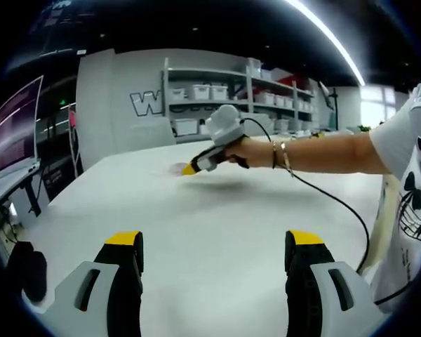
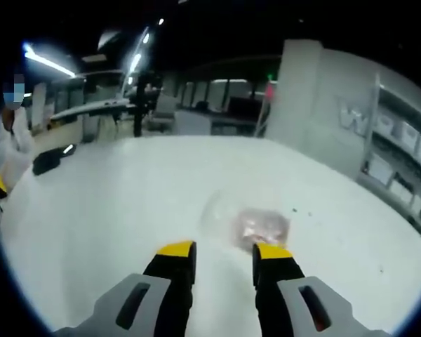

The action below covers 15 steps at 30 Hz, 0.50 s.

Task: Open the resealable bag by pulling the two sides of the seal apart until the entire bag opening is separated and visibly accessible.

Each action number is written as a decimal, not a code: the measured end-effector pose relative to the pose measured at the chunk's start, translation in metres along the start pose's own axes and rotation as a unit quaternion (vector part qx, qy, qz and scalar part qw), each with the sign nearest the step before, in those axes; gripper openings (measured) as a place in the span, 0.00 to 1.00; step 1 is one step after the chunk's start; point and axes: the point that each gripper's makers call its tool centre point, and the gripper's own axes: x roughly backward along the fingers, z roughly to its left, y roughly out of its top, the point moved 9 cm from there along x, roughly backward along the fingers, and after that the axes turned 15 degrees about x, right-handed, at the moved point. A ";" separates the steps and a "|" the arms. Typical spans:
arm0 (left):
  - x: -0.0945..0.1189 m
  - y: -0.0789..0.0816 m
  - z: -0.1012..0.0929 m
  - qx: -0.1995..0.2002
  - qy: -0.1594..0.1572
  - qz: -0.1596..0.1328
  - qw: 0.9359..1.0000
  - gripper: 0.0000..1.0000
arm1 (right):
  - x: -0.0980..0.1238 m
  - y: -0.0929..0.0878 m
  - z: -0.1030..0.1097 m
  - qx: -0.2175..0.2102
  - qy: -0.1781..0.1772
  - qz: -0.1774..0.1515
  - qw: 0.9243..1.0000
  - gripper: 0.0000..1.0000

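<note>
The resealable bag (image 2: 256,226) is a small clear pouch with pinkish contents, lying flat on the white table (image 2: 126,210). My right gripper (image 2: 224,253) is open just short of it, and its right fingertip (image 2: 272,251) nearly touches the bag's near edge. In the left gripper view a hand holds that right gripper (image 1: 191,168) far across the table, its yellow tip at the faint bag (image 1: 175,168). My left gripper (image 1: 215,242) hovers wide open over bare table (image 1: 217,210), far from the bag and holding nothing.
A black cable (image 1: 337,203) trails from the right gripper across the table to the person in a white shirt (image 1: 414,175). A dark object (image 2: 45,161) lies near the table edge. Shelves with white bins (image 1: 231,91) line the back wall, and a monitor (image 1: 14,126) stands at the left.
</note>
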 end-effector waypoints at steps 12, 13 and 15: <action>-0.005 -0.001 0.004 0.006 0.000 -0.001 1.000 0.82 | -0.012 0.004 0.000 0.044 0.002 -0.004 0.999 0.26; -0.005 -0.002 0.005 0.007 0.001 -0.001 1.000 0.82 | -0.013 0.004 0.000 0.047 0.002 -0.004 0.999 0.25; -0.005 -0.003 0.006 0.009 0.001 -0.001 1.000 0.82 | -0.015 0.004 0.000 0.057 0.001 -0.004 0.998 0.25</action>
